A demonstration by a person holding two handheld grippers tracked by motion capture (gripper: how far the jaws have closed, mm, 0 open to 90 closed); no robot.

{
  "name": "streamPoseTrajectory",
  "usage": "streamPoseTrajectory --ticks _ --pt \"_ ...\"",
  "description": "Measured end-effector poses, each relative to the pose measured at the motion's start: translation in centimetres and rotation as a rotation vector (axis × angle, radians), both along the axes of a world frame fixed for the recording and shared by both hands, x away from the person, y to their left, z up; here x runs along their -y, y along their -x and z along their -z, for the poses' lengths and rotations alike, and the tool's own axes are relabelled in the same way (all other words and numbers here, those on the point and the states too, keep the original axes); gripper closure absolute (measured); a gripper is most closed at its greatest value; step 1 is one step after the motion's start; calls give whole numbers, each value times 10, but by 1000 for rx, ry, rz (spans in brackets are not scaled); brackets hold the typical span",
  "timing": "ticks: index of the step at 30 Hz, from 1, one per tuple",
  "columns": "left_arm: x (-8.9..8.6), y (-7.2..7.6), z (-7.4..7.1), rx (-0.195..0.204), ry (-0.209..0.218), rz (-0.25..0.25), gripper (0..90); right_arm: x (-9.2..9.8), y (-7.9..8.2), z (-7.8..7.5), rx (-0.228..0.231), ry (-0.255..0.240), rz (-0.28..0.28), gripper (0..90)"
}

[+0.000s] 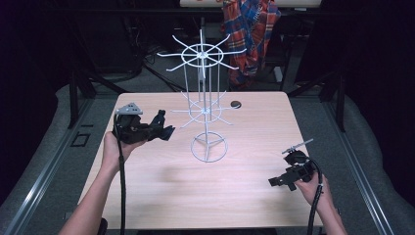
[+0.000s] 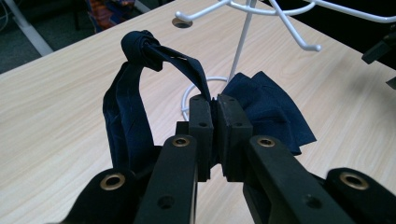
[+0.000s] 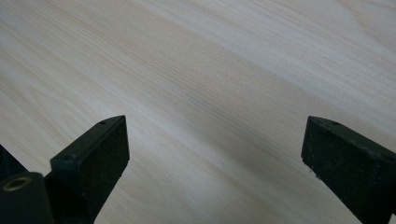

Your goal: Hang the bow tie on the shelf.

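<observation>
High view: left gripper (image 1: 164,131), left of centre, clamps a dark cloth (image 1: 165,128) beside the wire rack (image 1: 208,105). Left gripper view: jaws pinch the knotted cloth (image 2: 140,51); lift its loop squarely over a hook. Right gripper view: jaws wide, empty, above table (image 3: 210,70).

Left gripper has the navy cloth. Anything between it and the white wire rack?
Nothing visible. The left gripper holds the navy cloth beside the white wire rack, with bare table between them.
</observation>
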State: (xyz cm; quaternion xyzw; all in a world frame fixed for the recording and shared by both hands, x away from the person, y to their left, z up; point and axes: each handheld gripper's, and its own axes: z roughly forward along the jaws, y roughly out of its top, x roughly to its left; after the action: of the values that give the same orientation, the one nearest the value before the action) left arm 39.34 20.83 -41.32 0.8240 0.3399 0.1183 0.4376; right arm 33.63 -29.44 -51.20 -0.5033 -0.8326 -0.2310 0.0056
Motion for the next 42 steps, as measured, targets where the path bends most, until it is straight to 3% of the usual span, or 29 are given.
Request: streamPoseTrajectory --ticks 25,42 --pt "13 -13 -9 48 4 22 850 1 0 1 -5 -1 0 72" --pt "25 -19 -7 49 -15 55 850 1 0 1 -6 -2 0 72"
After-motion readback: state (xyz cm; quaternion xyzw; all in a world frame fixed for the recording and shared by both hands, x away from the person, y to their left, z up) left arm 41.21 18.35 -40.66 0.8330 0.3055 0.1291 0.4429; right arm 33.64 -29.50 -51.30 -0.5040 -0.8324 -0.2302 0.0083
